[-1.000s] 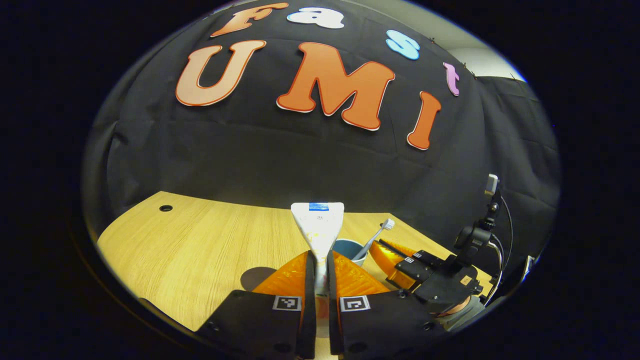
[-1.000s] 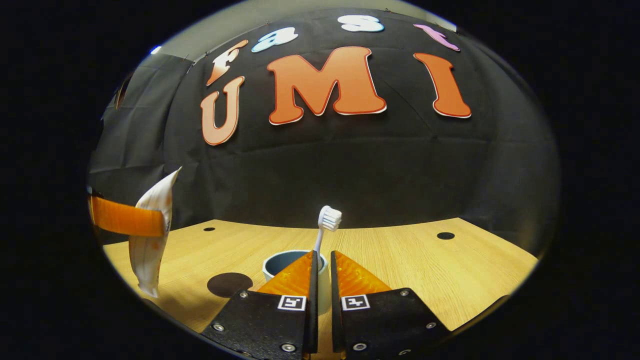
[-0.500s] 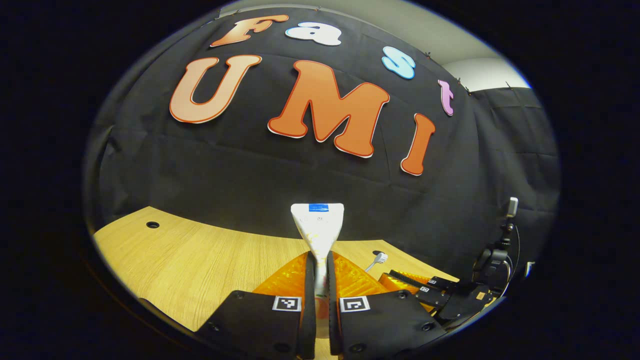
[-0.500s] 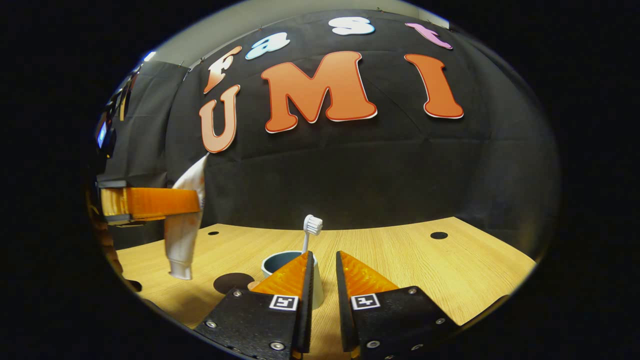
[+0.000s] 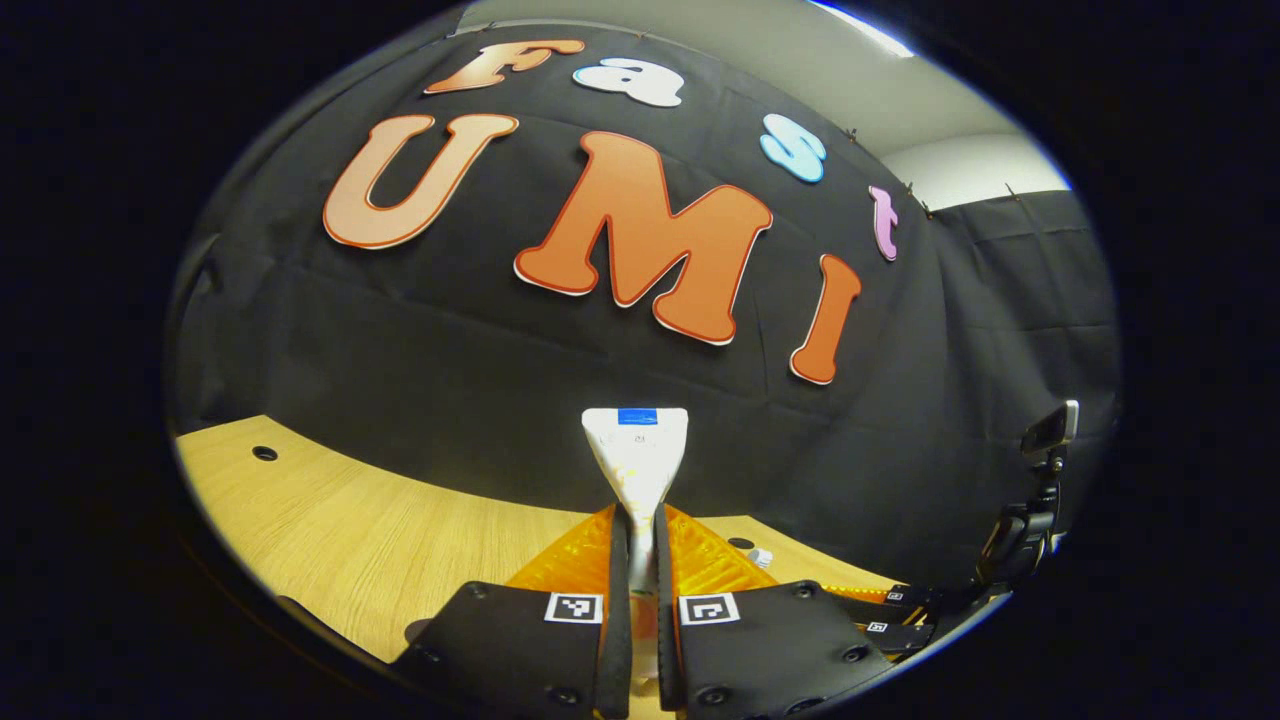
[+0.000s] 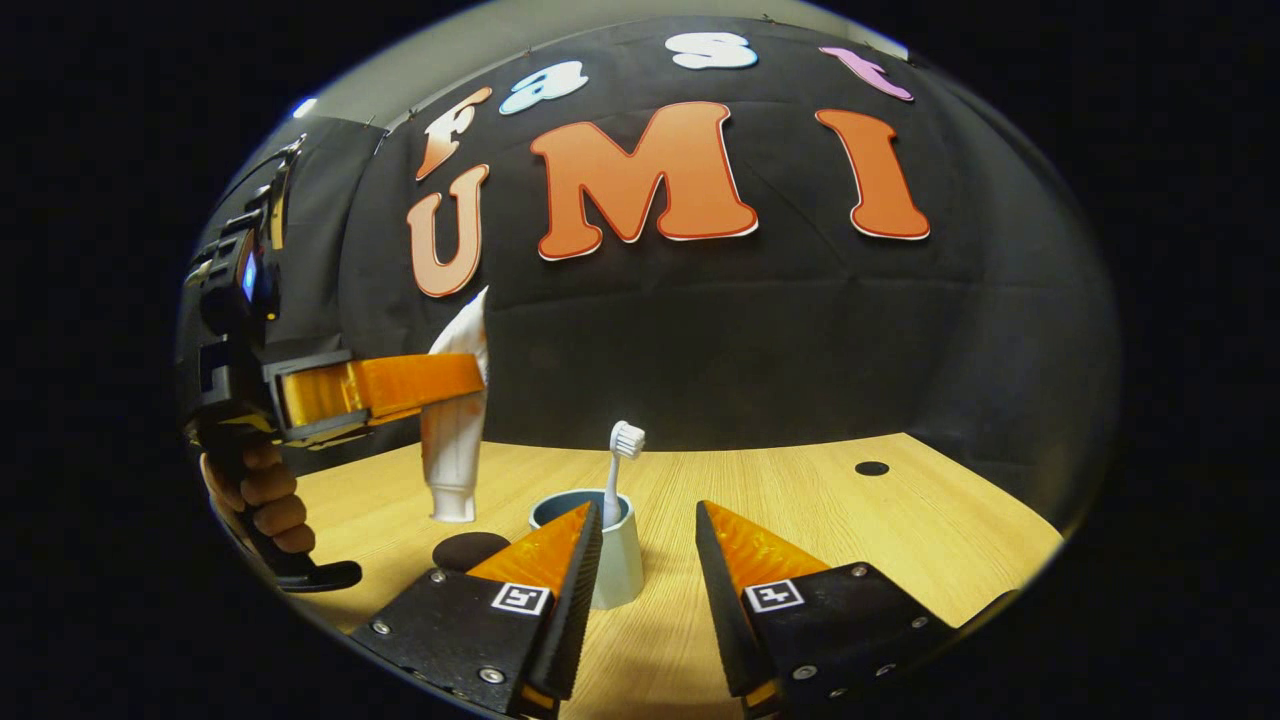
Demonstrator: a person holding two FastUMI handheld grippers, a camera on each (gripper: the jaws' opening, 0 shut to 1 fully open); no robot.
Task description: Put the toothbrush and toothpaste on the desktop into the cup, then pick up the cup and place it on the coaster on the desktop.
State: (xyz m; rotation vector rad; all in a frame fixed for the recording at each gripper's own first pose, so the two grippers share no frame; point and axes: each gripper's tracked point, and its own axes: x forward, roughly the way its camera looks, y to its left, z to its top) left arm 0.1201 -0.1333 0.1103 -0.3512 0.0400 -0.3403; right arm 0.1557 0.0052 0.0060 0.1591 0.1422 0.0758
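Note:
My left gripper (image 5: 640,525) is shut on a white toothpaste tube (image 5: 636,450), whose flat crimped end points up. In the right gripper view that left gripper (image 6: 462,378) holds the toothpaste (image 6: 450,470) cap down, in the air just left of the cup and above the coaster. The pale cup (image 6: 618,565) stands on the wooden table (image 6: 850,540). A white toothbrush (image 6: 620,465) stands in it, bristles up. My right gripper (image 6: 648,512) is open just in front of the cup, touching nothing. The dark round coaster (image 6: 470,550) lies left of the cup.
A hand (image 6: 265,495) grips the left gripper's handle at the left edge. The table has small round holes (image 6: 872,468) near its back corners. The right gripper's body (image 5: 900,610) sits low at the right of the left gripper view.
My right gripper has opened and let go of the toothbrush, which stays in the cup. The left gripper has carried the toothpaste up and closer to the cup.

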